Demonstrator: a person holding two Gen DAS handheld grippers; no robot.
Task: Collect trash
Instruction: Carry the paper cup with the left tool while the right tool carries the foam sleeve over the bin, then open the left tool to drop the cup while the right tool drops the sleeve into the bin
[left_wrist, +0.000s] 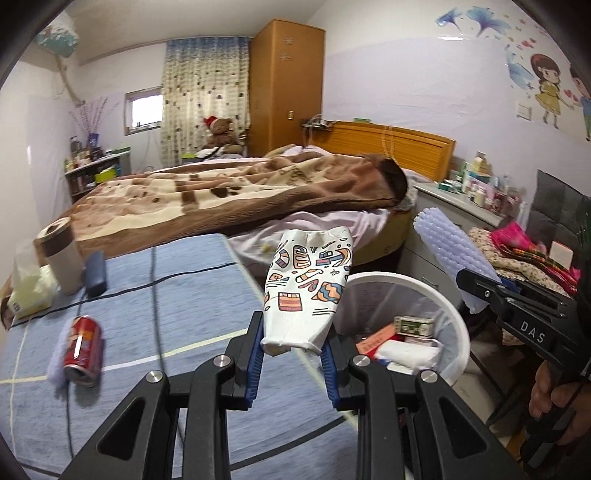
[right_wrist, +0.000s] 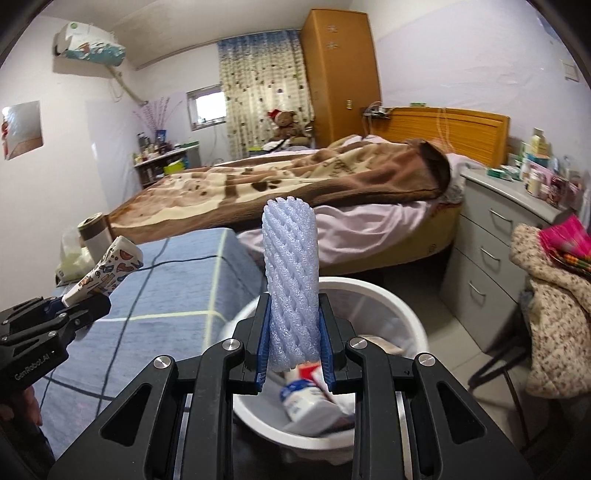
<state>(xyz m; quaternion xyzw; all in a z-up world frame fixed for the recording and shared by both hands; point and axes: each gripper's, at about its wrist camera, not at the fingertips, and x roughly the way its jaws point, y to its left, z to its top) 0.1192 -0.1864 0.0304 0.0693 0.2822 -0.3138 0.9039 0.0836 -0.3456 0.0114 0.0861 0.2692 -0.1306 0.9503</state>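
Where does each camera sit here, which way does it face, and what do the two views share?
Left wrist: on the left gripper, facing the bed across the blue-covered table, clamping a patterned paper cup; the right gripper and a hand show at right.
Right wrist: on the right gripper, above the white bin, clamping a foam net sleeve; the left gripper shows at left.
Shared: bin, cup, sleeve, table.
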